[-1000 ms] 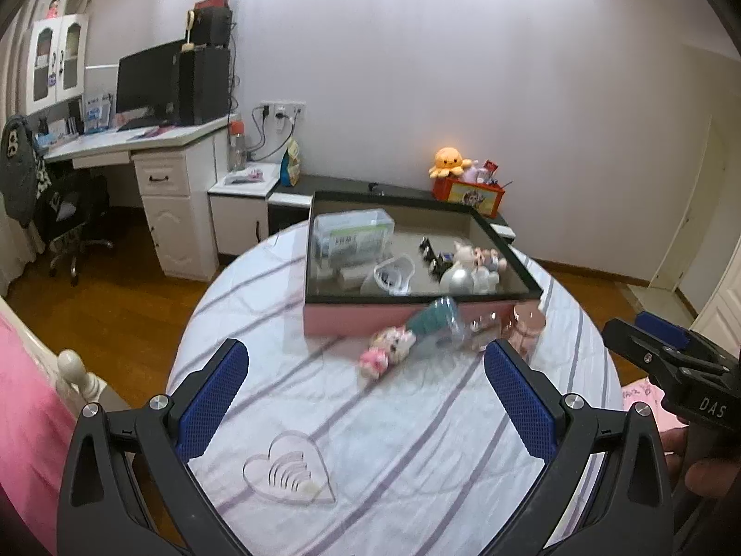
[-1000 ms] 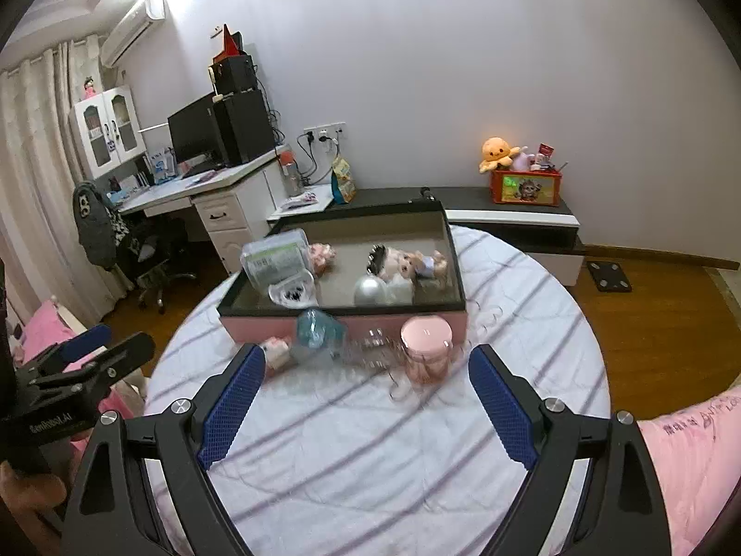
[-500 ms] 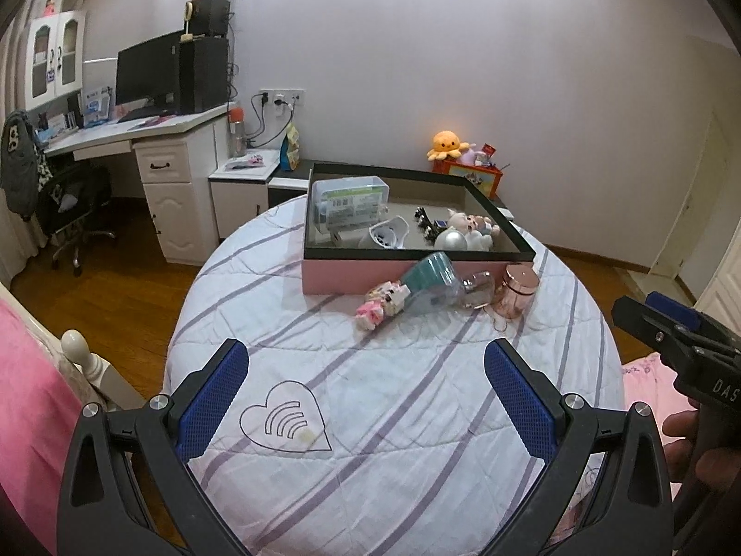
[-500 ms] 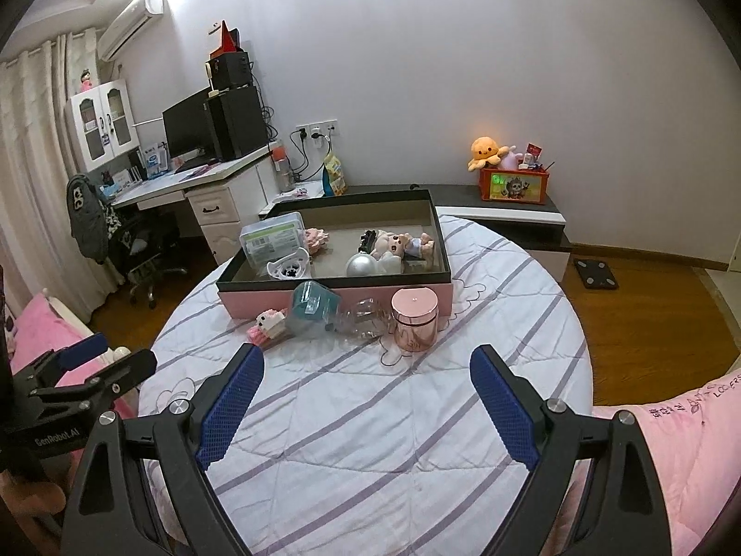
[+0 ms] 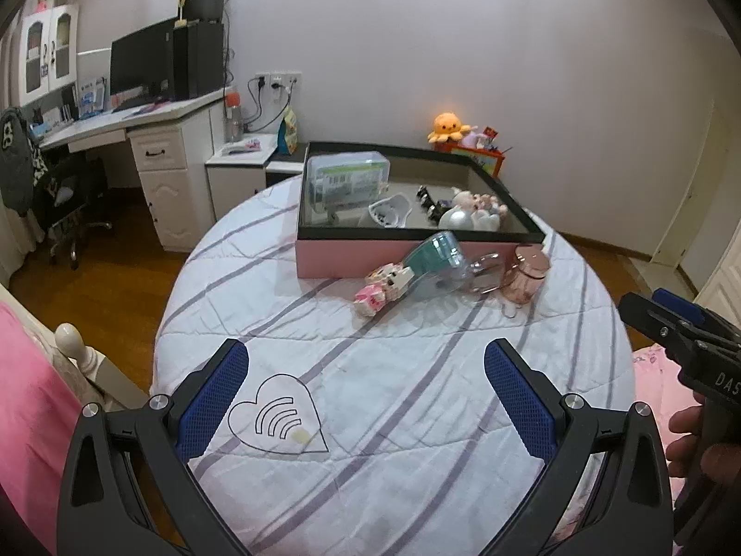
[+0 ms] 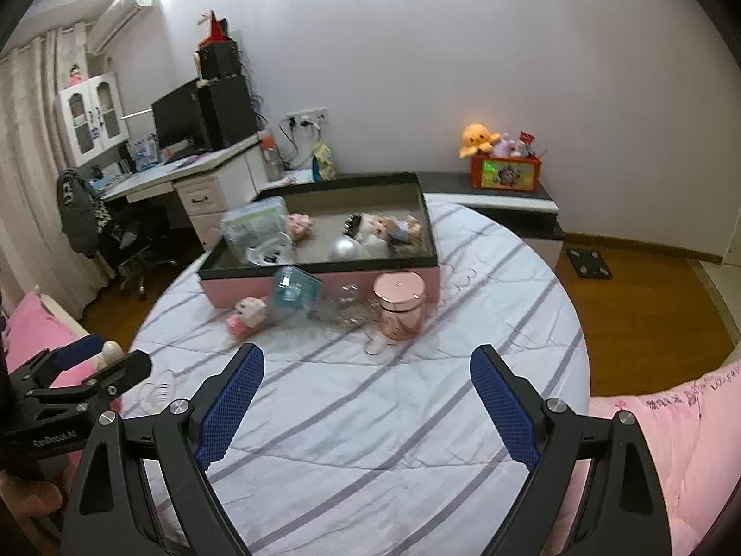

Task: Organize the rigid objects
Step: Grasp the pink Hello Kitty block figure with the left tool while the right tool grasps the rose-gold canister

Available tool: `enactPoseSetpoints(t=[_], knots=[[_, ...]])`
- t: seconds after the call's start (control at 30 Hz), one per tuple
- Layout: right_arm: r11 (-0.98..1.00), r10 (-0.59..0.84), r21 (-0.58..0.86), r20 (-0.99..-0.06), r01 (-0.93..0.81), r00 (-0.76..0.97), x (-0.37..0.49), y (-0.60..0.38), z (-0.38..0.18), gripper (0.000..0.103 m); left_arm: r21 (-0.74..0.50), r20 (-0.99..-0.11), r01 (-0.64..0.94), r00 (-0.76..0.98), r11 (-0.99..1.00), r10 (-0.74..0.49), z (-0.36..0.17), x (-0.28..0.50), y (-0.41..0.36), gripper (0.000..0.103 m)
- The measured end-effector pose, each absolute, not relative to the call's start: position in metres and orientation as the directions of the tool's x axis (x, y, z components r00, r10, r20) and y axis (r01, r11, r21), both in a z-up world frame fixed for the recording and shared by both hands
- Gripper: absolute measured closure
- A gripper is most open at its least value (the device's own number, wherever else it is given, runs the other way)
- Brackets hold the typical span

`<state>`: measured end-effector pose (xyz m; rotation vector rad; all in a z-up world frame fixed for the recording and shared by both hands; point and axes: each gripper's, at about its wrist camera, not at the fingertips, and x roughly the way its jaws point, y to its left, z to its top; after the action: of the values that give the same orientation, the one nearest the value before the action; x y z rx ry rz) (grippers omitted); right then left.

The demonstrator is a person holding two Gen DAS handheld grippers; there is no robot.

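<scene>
Toys (image 5: 384, 287) and a pink jar (image 5: 528, 275) sit just near of our pink box (image 5: 398, 259) on the far table; we hold both grippers (image 5: 366, 398) (image 6: 366, 398) wide open, empty.

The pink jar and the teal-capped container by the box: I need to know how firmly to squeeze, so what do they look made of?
The pink jar looks like glossy metallic-finished plastic or glass; its lid reflects light. The teal-capped container looks like clear hard plastic, since the cloth shows through its body. Both seem rigid; neither is certain.
</scene>
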<state>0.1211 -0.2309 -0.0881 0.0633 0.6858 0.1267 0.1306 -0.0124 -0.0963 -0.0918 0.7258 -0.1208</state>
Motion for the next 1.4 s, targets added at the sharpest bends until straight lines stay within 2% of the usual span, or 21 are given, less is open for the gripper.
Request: enactPoseSetpoints(t=[0.5,0.77,0.83,0.9,0.93,1.0,1.03,1.1,1.13,1.17,1.2,1.4], knots=[[0.996,0.084,0.070,-0.740,-0.048,0.668,0.202,-0.249,-0.143,0.011,-0.075,-0.751,0.093,0.650,0.993,-0.117,-0.152,0.220,-0.026,0.000],[0.994,0.106,0.101,-0.770,-0.044,0.630,0.240,-0.254,-0.164,0.011,-0.045,-0.785,0.127,0.608,0.991,-0.114,-0.171,0.254,-0.039,0.001],[0.993,0.116,0.111,-0.768,-0.047,0.630,0.246,-0.256,-0.166,0.011,-0.055,-0.792,0.139,0.597,0.989,-0.128,-0.174,0.259,-0.041,0.006],[0.990,0.138,0.130,-0.766,-0.059,0.627,0.251,-0.256,-0.167,0.014,-0.070,-0.802,0.156,0.578,0.985,-0.149,-0.177,0.265,-0.043,0.023],[0.989,0.147,0.136,-0.765,-0.065,0.627,0.254,-0.257,-0.168,0.017,-0.057,-0.801,0.164,0.581,0.985,-0.143,-0.177,0.266,-0.045,0.026],[0.986,0.165,0.149,-0.763,-0.078,0.625,0.258,-0.256,-0.169,0.028,-0.069,-0.800,0.189,0.576,0.979,-0.168,-0.175,0.266,-0.048,0.036],[0.985,0.172,0.153,-0.762,-0.085,0.624,0.260,-0.255,-0.169,0.030,-0.079,-0.799,0.201,0.573,0.976,-0.183,-0.175,0.266,-0.048,0.039],[0.983,0.181,0.154,-0.763,-0.099,0.621,0.263,-0.251,-0.171,0.042,-0.094,-0.796,0.224,0.568,0.970,-0.209,-0.173,0.264,-0.051,0.055],[0.981,0.193,0.160,-0.762,-0.110,0.618,0.264,-0.250,-0.172,0.047,-0.100,-0.795,0.229,0.567,0.968,-0.217,-0.173,0.263,-0.051,0.059],[0.980,0.199,0.163,-0.761,-0.116,0.617,0.264,-0.249,-0.172,0.052,-0.108,-0.793,0.227,0.568,0.968,-0.222,-0.172,0.261,-0.049,0.067],[0.981,0.194,0.156,-0.760,-0.116,0.620,0.264,-0.248,-0.171,0.052,-0.127,-0.790,0.226,0.566,0.966,-0.237,-0.171,0.261,-0.047,0.073],[0.976,0.216,0.176,-0.750,-0.126,0.625,0.248,-0.248,-0.164,0.052,-0.191,-0.776,0.226,0.561,0.955,-0.288,-0.166,0.254,-0.033,0.077]])
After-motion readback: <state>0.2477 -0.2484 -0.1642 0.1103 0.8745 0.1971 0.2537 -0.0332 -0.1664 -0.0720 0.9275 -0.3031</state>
